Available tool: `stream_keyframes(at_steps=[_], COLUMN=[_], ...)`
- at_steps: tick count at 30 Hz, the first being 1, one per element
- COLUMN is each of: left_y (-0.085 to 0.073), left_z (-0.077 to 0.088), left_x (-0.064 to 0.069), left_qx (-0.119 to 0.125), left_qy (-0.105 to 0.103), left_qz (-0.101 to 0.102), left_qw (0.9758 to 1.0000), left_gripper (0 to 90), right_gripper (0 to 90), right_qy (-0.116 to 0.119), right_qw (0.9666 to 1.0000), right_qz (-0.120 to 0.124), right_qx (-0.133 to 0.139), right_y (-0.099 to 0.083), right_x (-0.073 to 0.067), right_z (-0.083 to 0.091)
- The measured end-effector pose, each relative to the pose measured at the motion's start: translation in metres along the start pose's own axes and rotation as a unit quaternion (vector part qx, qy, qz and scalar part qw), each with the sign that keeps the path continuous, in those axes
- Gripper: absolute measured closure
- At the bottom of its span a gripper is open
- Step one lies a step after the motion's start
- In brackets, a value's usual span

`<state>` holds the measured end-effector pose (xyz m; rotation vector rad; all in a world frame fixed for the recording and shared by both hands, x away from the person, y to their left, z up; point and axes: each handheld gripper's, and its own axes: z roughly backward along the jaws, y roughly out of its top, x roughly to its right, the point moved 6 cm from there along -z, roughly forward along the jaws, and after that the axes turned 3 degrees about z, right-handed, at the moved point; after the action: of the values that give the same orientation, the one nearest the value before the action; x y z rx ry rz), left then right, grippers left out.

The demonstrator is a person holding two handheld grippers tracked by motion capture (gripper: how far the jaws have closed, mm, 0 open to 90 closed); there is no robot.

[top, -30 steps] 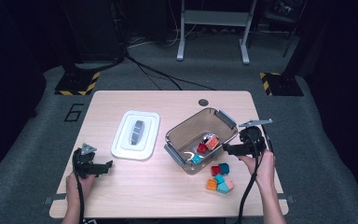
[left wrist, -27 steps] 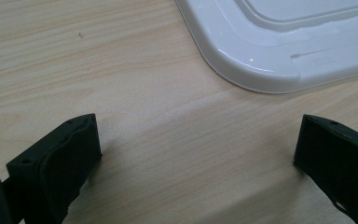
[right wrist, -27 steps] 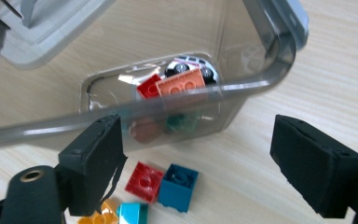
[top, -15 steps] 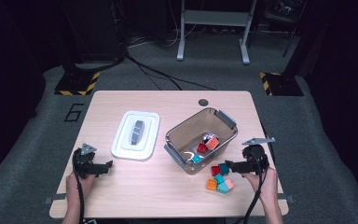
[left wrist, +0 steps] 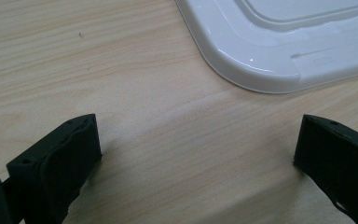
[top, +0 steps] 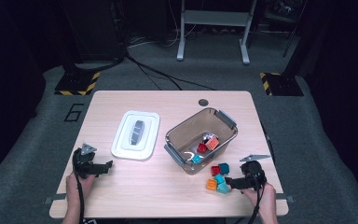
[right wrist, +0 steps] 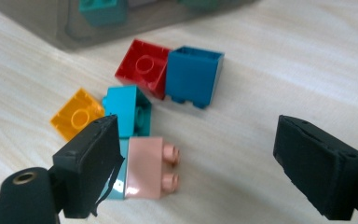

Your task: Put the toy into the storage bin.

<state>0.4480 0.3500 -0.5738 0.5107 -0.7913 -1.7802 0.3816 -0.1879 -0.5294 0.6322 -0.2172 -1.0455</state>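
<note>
Several loose bricks lie on the table just in front of the clear bin (top: 225, 118): a red brick (right wrist: 142, 65), a blue brick (right wrist: 193, 72), a teal brick (right wrist: 128, 109), an orange brick (right wrist: 77, 114) and a pink brick (right wrist: 147, 170). My right gripper (right wrist: 198, 135) is low over the table, pointing at this cluster (top: 216, 177), its jaws wide open with nothing pressed between them. The pink brick lies beside its left jaw. My left gripper (top: 108, 167) rests open near the table's front left, its jaws (left wrist: 198, 128) spread over bare wood.
A white lid (top: 136, 134) lies flat left of the bin, and its corner (left wrist: 279, 51) is just ahead of the left gripper. The bin holds a few more bricks (top: 205, 145). The table's front edge is close to both hands.
My right gripper has dropped from beside the bin's right end down to the table, next to the loose bricks. The left gripper has stayed put.
</note>
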Motion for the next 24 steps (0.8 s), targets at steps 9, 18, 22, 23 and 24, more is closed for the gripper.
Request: stream_keyframes(at_steps=[9, 18, 22, 23, 24], left_y=[0.0, 0.0, 0.0, 0.0, 0.0], left_z=[0.0, 0.0, 0.0, 0.0, 0.0], left_x=[0.0, 0.0, 0.0, 0.0, 0.0], left_qx=[0.0, 0.001, 0.001, 0.0, 0.0], left_qy=[0.0, 0.0, 0.0, 0.0, 0.0], left_qz=[0.0, 0.001, 0.001, 0.0, 0.0], left_qw=[1.0, 1.0, 1.0, 1.0, 1.0], left_gripper=[0.2, 0.2, 0.2, 0.2, 0.2], right_gripper=[17.3, 38.5, 55.6, 59.6, 62.8], right_qy=[-0.011, -0.014, -0.011, -0.012, -0.01], right_qw=[0.9998, 0.9998, 0.9997, 0.9997, 0.9997], right_qz=[-0.01, 0.0, 0.007, 0.001, 0.002], right_qx=[-0.013, -0.013, -0.02, -0.022, -0.024], right_y=[-0.009, -0.01, -0.012, -0.012, -0.012], right_x=[0.004, 0.005, 0.004, 0.003, 0.004], right_z=[-0.001, -0.003, -0.004, -0.005, -0.005])
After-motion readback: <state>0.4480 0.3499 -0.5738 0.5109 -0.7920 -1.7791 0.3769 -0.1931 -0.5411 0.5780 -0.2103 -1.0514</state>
